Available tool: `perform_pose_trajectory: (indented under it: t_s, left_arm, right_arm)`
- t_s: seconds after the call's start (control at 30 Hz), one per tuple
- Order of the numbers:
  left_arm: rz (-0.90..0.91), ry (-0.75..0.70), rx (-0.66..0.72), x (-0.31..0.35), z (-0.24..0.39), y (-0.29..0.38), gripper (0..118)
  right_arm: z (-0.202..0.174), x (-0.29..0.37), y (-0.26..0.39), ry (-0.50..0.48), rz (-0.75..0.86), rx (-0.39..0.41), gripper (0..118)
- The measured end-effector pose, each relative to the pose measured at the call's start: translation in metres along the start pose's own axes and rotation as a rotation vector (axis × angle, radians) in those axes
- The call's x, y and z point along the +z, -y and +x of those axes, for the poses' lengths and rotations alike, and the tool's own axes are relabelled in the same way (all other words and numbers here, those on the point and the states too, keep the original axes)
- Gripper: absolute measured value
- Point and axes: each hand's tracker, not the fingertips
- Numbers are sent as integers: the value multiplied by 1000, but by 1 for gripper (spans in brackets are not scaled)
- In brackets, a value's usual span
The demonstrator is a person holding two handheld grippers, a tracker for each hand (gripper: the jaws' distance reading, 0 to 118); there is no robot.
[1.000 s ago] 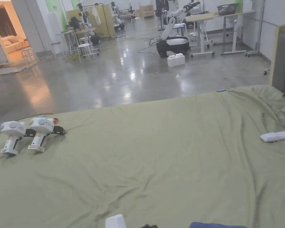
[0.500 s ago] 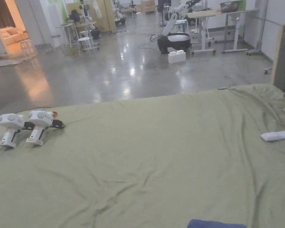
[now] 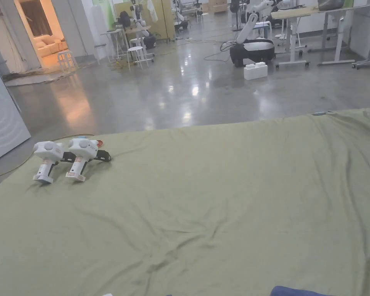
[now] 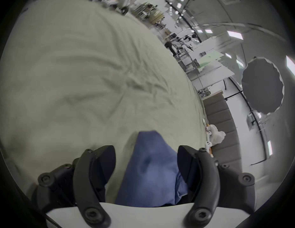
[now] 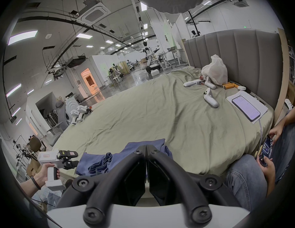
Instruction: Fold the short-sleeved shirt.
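The shirt [image 5: 127, 157] lies on the bed [image 3: 219, 200] at its near edge. Two spare grippers [image 3: 66, 156] rest side by side at the far left corner; a phone [image 5: 245, 108] lies near the headboard [image 5: 234, 53], right.

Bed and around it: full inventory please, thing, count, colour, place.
shirt: 1, blue, crumpled at the near bed edge
sheet: 1, olive green, covers the bed
spare grippers: 2, white, far left corner of the bed
headboard: 1, grey, padded, right end of the bed
bag: 1, white, against the headboard
phone: 1, screen lit, on paper near the headboard
seated person: 1, in jeans, holding a phone, right of the bed
left gripper: open, over the shirt
right gripper: shut, nothing seen between the jaws, above the shirt
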Motion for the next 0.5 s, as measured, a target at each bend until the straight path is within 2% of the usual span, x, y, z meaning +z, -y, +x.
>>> perform_pose_trajectory:
  t_s: [0.03, 0.1, 0.13, 0.17, 0.23, 0.27, 0.37, 0.43, 0.5]
  left_arm:
    - [-55, 38, 19, -14, -2, 6, 74]
    - [-58, 40, 14, -34, 0, 21, 52]
    - [-25, -1, -18, -36, 3, 26, 26]
    - [-12, -1, -2, -38, 2, 29, 15]
    - [7, 39, 89, -33, -6, 24, 14]
    - [35, 48, 80, -25, -5, 23, 12]
    - [159, -13, 13, 14, 5, 13, 10]
    - [167, 13, 4, 40, 12, -1, 10]
    - [214, -58, -143, 64, 38, -13, 10]
  right_arm:
    - [-1, 1, 0, -1, -2, 2, 0]
    - [-3, 4, 0, 3, 0, 11, 0]
    - [-3, 6, -1, 5, 2, 20, 0]
    - [-2, 9, -2, 9, 8, 26, 0]
    - [1, 11, -4, 13, 17, 28, 0]
    - [0, 12, -6, 15, 20, 27, 0]
    - [4, 10, -9, 15, 28, 23, 0]
    - [2, 9, -10, 4, 35, 26, 0]
    - [0, 7, -10, -1, 37, 51, 0]
